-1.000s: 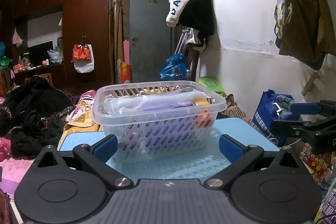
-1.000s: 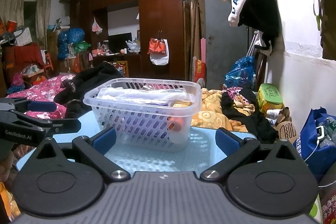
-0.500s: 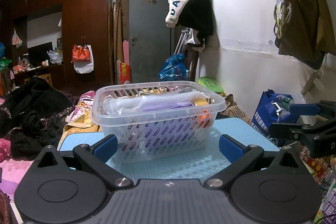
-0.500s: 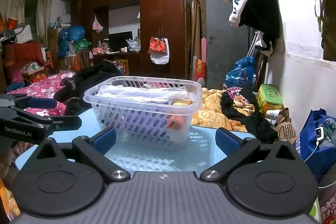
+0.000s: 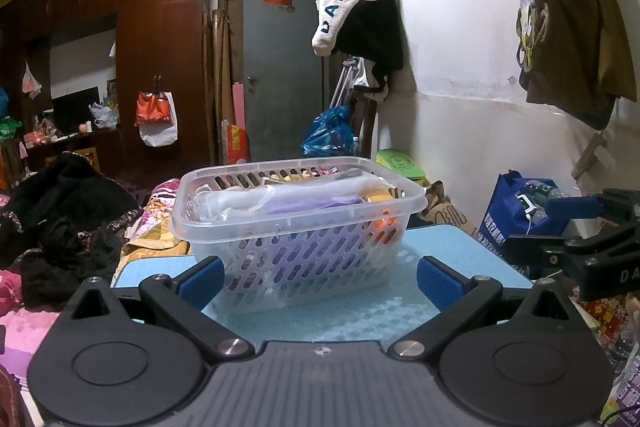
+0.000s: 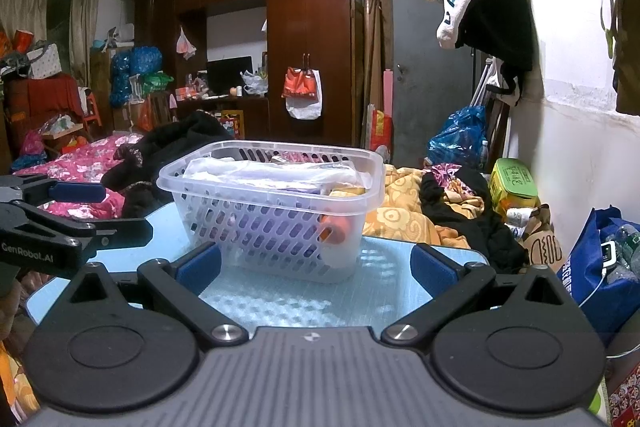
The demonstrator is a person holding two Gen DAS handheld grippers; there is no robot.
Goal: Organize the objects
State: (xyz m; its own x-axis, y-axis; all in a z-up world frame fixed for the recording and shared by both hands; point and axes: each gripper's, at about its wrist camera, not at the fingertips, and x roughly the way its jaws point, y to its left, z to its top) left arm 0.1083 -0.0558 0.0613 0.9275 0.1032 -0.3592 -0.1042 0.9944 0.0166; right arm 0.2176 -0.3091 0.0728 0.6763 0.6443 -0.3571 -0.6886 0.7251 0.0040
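A clear plastic basket (image 5: 296, 227) stands on the light blue table (image 5: 460, 255). It holds several things, among them a purple item in a clear bag (image 5: 304, 201) and something orange (image 5: 386, 225). My left gripper (image 5: 320, 277) is open and empty, just in front of the basket. My right gripper (image 6: 316, 267) is open and empty, also in front of the basket (image 6: 276, 207), to the right of the left one. Each gripper shows at the edge of the other's view: the right one (image 5: 576, 223) and the left one (image 6: 68, 211).
Piles of clothes and bedding (image 6: 460, 203) lie behind the table. A blue bag (image 5: 516, 215) stands on the right by the white wall. A dark wardrobe (image 6: 304, 35) and a grey door (image 5: 280, 67) are at the back.
Both grippers have barely shifted; the basket sits a touch lower and nearer in the right wrist view. Jaws stay open.
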